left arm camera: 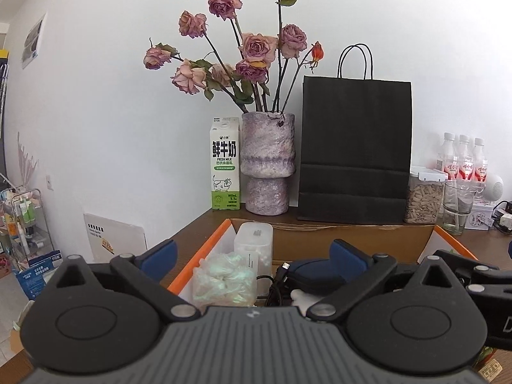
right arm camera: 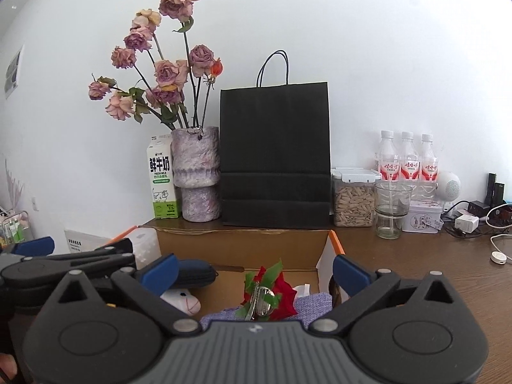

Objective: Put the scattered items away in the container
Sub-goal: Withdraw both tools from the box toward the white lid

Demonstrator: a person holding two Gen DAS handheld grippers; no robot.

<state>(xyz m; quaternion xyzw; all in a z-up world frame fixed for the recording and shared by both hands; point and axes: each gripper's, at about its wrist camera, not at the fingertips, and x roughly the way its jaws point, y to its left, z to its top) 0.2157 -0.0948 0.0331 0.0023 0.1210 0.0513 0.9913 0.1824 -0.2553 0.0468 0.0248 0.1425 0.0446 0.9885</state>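
Note:
An open cardboard box with orange-edged flaps (left arm camera: 352,240) (right arm camera: 243,246) stands on the brown table. In the left wrist view it holds a crumpled plastic bag (left arm camera: 224,280), a white plastic container (left arm camera: 254,246), a black cable (left arm camera: 275,288) and a dark blue pouch (left arm camera: 315,272). In the right wrist view it holds a red flower clip (right arm camera: 272,294), purple cloth (right arm camera: 312,304), a white plush toy (right arm camera: 182,300) and the blue pouch (right arm camera: 195,273). My left gripper (left arm camera: 252,254) is open and empty above the box's left part. My right gripper (right arm camera: 254,272) is open and empty above its right part.
Behind the box stand a milk carton (left arm camera: 225,163), a vase of dried roses (left arm camera: 268,163), a black paper bag (left arm camera: 355,150), a jar of seeds (right arm camera: 353,201), a glass (right arm camera: 392,209), three bottles (right arm camera: 406,160) and a tin (right arm camera: 420,220). Chargers and cables (right arm camera: 473,220) lie at the right.

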